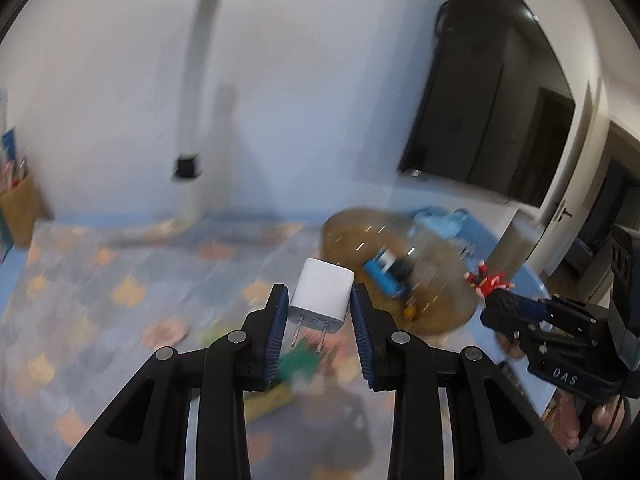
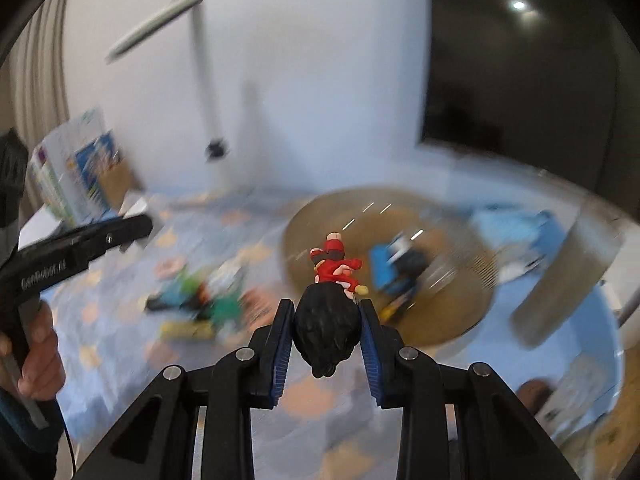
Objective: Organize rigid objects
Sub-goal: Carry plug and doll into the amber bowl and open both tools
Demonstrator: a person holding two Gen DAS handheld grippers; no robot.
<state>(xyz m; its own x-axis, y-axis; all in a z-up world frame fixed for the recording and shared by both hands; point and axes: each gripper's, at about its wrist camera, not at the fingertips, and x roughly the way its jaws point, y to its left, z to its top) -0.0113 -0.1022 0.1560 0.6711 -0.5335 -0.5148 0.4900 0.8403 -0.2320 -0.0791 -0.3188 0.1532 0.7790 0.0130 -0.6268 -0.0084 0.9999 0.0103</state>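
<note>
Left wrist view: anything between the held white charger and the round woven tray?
Nothing solid. The left claw grips the white charger in the air; only the blurred patterned tabletop shows before the round woven tray, which holds a blue item.

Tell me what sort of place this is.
Probably a child's room or play corner at home: a pastel patterned table cover, a white desk lamp, picture books against the wall, blurred toys.
</note>
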